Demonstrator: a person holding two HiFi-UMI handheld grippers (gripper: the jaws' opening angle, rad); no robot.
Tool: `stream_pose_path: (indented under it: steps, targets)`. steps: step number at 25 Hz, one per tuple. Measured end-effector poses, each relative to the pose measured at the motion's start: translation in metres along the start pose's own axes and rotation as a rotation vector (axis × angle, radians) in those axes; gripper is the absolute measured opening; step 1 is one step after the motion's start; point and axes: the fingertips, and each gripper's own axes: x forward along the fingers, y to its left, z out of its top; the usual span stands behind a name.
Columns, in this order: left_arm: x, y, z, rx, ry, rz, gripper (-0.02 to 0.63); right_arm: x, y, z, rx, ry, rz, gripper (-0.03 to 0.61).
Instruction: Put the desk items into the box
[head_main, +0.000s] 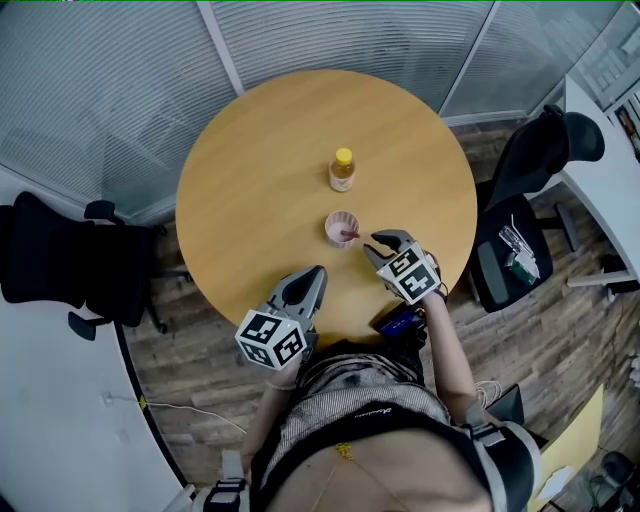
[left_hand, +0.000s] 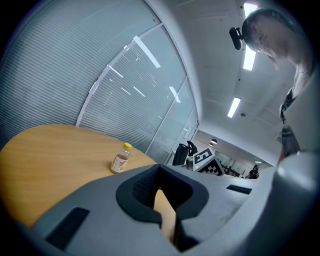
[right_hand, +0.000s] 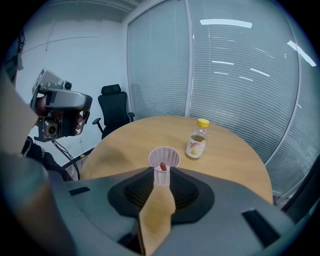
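Observation:
A small bottle (head_main: 343, 170) with a yellow cap stands near the middle of the round wooden table (head_main: 250, 190). Closer to me is a pink mesh cup (head_main: 342, 229) with a red item inside. My right gripper (head_main: 383, 243) is shut and empty, its tips just right of the cup. In the right gripper view the cup (right_hand: 164, 160) sits right past the tips (right_hand: 161, 173), with the bottle (right_hand: 196, 140) behind it. My left gripper (head_main: 305, 285) is shut and empty over the table's near edge. In the left gripper view (left_hand: 159, 170) the bottle (left_hand: 120, 159) stands far off.
Black office chairs stand to the left (head_main: 60, 265) and right (head_main: 530, 190) of the table. A white desk (head_main: 600, 190) is at the far right. Glass walls with blinds (head_main: 340, 40) run behind the table. A dark blue object (head_main: 400, 320) lies below my right hand.

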Motion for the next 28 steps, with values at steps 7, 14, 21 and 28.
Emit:
stream_pose_path:
  steps: [7,14,21,28]
  targets:
    - [0.003,-0.004,-0.003,0.000,0.011,-0.012,0.002,-0.012,0.011,-0.001,0.008,-0.044,0.008,0.103]
    - [0.008,-0.011,-0.005,0.000,0.012,-0.031,0.002,-0.031,0.030,-0.002,-0.005,-0.110,0.026,0.049]
    - [0.013,-0.015,-0.006,0.004,0.016,-0.048,0.002,-0.050,0.042,0.014,0.046,-0.243,0.043,0.037]
    - [0.017,-0.022,0.000,0.024,0.005,-0.065,0.002,-0.063,0.056,0.032,0.012,-0.335,0.068,0.037]
